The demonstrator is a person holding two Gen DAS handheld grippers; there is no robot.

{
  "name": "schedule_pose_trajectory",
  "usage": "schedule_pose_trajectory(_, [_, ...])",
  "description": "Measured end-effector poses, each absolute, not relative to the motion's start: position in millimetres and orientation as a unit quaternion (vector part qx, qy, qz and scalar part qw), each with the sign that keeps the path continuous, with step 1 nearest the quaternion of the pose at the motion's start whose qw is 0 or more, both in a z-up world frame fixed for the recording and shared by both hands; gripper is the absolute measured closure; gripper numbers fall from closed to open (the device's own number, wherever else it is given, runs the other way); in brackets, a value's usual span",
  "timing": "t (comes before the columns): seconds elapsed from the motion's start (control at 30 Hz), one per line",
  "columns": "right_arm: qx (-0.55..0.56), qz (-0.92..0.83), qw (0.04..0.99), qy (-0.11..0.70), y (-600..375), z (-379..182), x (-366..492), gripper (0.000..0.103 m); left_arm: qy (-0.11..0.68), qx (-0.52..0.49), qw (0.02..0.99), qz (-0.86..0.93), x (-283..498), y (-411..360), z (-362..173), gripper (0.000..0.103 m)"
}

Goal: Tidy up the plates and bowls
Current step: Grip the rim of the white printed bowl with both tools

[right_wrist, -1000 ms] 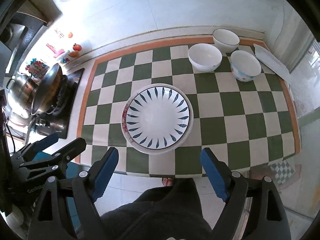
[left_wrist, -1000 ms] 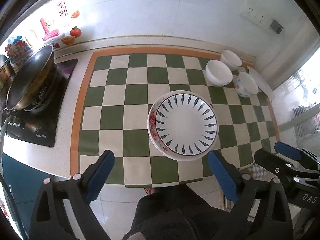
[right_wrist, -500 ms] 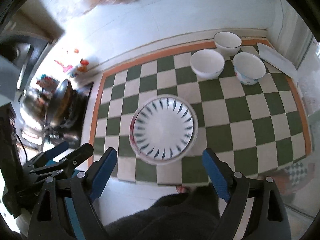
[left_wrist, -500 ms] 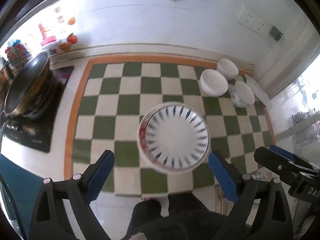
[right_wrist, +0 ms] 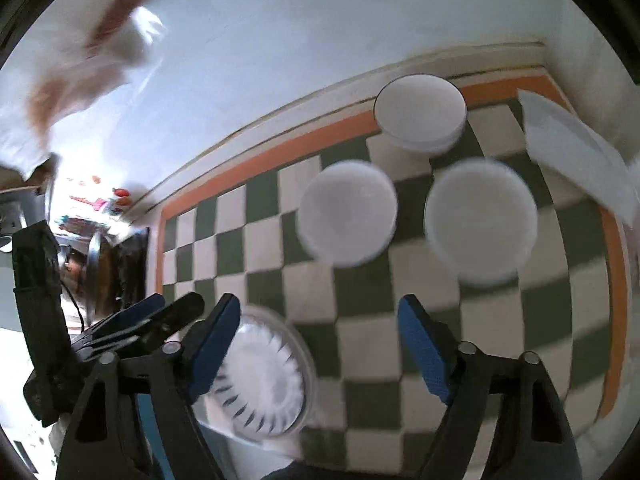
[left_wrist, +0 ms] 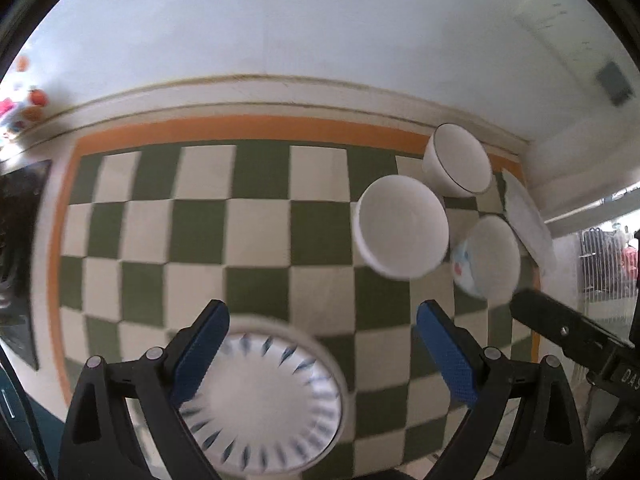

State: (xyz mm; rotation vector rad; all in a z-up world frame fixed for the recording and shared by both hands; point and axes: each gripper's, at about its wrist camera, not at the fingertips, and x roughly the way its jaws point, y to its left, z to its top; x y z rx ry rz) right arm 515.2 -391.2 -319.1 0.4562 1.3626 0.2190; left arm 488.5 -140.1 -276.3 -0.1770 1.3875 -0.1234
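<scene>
Bowls (right_wrist: 347, 219) on checked mat (left_wrist: 256, 232), both grippers' fingers (left_wrist: 202, 354) (right_wrist: 422, 350) spread apart and empty above them, right pair just narrowing.

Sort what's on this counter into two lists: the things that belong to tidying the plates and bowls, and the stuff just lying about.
Belongs to the job:
- leaf-pattern plate
- plain white bowl
- dark-rimmed bowl
- patterned bowl

Just lying about:
- flat white board at the mat's right edge
- pan on the stove
- colourful stickers on the wall
- checked mat underneath
</scene>
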Motion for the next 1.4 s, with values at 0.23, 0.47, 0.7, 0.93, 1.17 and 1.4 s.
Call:
schedule_pose_trajectory(0.23, [0.162,0.109,0.701,0.686,-405,-395,614,0.038,0.691,-0.098,0.714,-0.053,550,-165,-336,0.025])
schedule_pose_trajectory(0.47, [0.145,0.122,0.665,0.723,-403,-447,645,0.055,0.721,-0.102,0.684,-0.046,569,-178,-374,0.042])
schedule_pose_trajectory(0.7, [0.124,0.132,0.647,0.741,-396,-472,649,0.074,0.734,-0.111,0.669,-0.044,570,-182,-394,0.065])
schedule_pose_trajectory(0.93, [0.107,0.129,0.645,0.745,-386,-475,647,0.091,0.743,-0.119,0.656,-0.063,571,-186,-403,0.087])
schedule_pose_trajectory(1.17, [0.096,0.121,0.648,0.746,-381,-474,644,0.094,0.741,-0.115,0.659,-0.061,572,-186,-401,0.087])
schedule_pose_trajectory(1.4, [0.1,0.121,0.653,0.741,-378,-461,635,0.095,0.731,-0.105,0.671,-0.063,565,-190,-382,0.087])
